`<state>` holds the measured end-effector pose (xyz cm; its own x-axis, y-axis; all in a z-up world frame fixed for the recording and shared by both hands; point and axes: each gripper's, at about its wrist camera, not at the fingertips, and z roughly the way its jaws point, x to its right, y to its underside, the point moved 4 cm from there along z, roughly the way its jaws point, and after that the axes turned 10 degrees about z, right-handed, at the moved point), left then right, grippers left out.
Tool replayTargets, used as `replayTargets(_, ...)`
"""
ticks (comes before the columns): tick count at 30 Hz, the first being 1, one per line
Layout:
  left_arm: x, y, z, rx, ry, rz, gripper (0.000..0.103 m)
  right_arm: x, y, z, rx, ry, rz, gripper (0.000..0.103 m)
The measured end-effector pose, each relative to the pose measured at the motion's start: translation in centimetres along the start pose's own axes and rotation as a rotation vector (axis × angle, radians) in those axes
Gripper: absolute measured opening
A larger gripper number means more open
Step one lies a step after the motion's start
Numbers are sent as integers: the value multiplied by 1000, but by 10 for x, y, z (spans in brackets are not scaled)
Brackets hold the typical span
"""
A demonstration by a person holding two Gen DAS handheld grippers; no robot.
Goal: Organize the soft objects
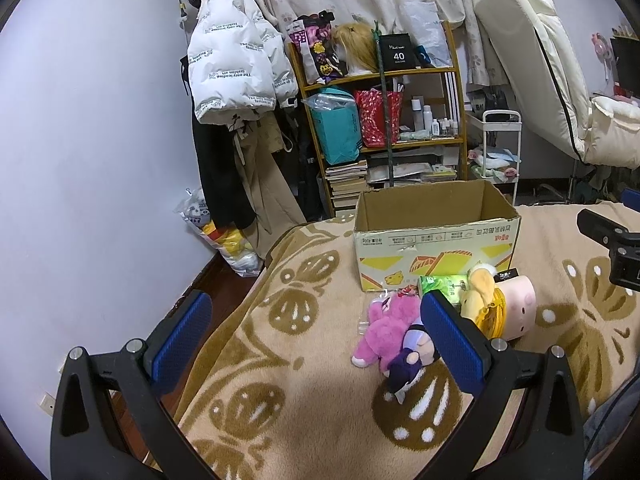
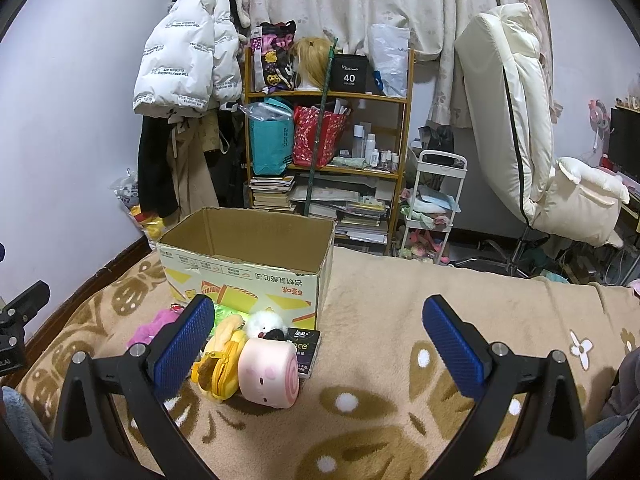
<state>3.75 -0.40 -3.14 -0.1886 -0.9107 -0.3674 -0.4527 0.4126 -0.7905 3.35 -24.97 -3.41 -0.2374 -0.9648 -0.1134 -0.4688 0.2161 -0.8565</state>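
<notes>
An open cardboard box stands on the patterned bed blanket; it also shows in the right wrist view. In front of it lie a pink plush, a purple doll, a yellow plush, a pink roll-shaped plush and a green packet. My left gripper is open and empty, its right finger beside the toys. My right gripper is open and empty above the pink roll plush and yellow plush. A white plush lies behind them.
A dark packet lies beside the box. Beyond the bed stand a wooden shelf with bags and books, a white trolley, hanging coats and a cream chair. A bag of toys sits on the floor.
</notes>
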Motion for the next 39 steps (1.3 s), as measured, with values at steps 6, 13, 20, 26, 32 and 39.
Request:
replayTargets(6, 0, 0, 0, -1, 1, 0, 102, 0, 0, 0, 0, 1, 0, 103)
replayTargets(13, -1, 0, 2, -12, -14, 8, 102, -2, 3, 2, -1, 0, -1, 103)
replayTargets(20, -3, 1, 4, -18, -14, 12, 102, -2, 4, 3, -3, 0, 2, 103)
replayTargets(26, 0, 2, 4, -26, -17, 18, 102, -2, 3, 3, -4, 0, 1, 103)
replayTargets(32, 1, 2, 4, -30, -15, 21, 102, -4, 5, 5, -6, -1, -1, 103)
replayTargets(39, 2, 3, 5, -32, -16, 24, 102, -2, 5, 5, -7, -2, 2, 103)
